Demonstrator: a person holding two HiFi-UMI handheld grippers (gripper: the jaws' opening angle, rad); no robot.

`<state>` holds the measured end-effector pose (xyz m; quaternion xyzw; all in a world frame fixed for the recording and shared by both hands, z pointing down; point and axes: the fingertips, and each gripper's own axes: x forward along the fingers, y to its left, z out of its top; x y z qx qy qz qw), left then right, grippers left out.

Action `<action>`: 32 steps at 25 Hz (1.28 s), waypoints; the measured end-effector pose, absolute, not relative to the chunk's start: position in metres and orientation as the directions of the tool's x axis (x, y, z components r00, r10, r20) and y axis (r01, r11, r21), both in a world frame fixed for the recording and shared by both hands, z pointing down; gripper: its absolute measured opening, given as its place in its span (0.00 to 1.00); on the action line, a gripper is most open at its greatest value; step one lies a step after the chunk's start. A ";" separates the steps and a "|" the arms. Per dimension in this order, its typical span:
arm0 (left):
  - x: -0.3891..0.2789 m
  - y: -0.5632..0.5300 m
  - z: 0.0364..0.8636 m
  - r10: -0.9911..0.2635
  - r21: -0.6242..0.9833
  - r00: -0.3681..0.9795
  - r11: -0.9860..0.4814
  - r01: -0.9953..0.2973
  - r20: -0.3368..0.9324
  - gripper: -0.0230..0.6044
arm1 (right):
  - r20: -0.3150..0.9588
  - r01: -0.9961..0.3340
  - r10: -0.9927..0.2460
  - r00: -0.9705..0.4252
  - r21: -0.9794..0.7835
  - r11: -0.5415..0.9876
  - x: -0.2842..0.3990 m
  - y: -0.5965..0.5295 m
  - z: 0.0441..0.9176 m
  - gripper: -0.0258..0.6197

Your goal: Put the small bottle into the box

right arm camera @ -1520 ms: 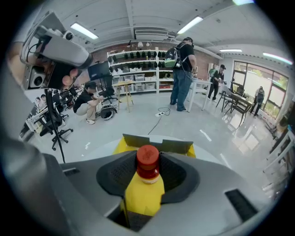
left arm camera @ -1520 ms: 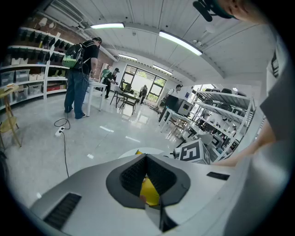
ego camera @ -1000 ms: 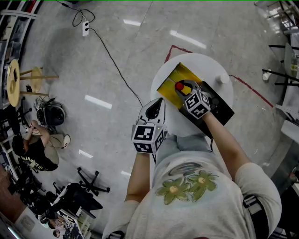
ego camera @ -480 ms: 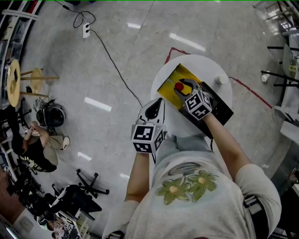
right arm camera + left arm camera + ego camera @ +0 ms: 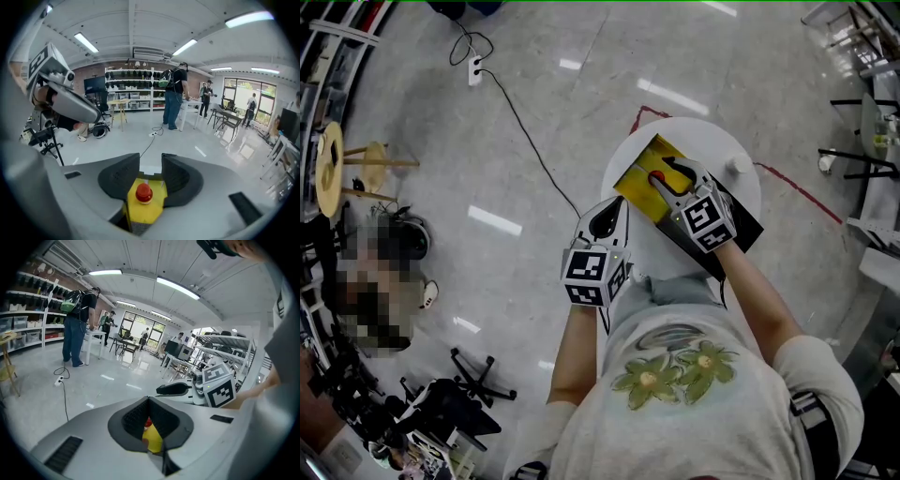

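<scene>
The small bottle [image 5: 659, 174], with a red cap, stands upright inside the yellow box [image 5: 637, 183] on the round white table [image 5: 712, 141]. My right gripper [image 5: 668, 174] hovers over it. In the right gripper view the red cap [image 5: 144, 192] sits low between the two dark pads [image 5: 119, 180]; the jaws are closing and do not touch it. My left gripper [image 5: 617, 208] hangs at the table's near left edge, shut and holding nothing. In the left gripper view [image 5: 149, 401] the box [image 5: 154, 441] and the cap [image 5: 148, 423] show through the slit below the tips.
The box's black lid [image 5: 742, 225] lies open on the table's right side. A small white object [image 5: 736, 166] sits near the far right rim. On the floor are a power strip with its cable [image 5: 473, 70], a red tape line [image 5: 787, 183], a wooden stool [image 5: 337, 164] and a chair base [image 5: 478, 375].
My right gripper has drawn back a little toward me, while the bottle stays in the box. The left gripper has hardly moved.
</scene>
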<state>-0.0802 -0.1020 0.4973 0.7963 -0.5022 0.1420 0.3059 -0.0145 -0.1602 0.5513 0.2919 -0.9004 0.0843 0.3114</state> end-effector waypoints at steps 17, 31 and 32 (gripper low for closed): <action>-0.080 -0.084 0.461 -0.746 0.307 0.452 -0.337 -0.890 0.489 0.04 | 0.473 -0.636 -0.571 -0.671 0.029 0.771 0.007 -0.134 0.469 0.04; -0.077 -0.067 0.425 -0.785 0.257 0.447 -0.368 -0.893 0.429 0.04 | 0.419 -0.659 -0.607 -0.675 0.027 0.752 0.024 -0.099 0.440 0.04; -0.075 -0.067 0.423 -0.790 0.254 0.446 -0.370 -0.894 0.421 0.04 | 0.418 -0.660 -0.608 -0.676 0.024 0.751 0.026 -0.097 0.438 0.04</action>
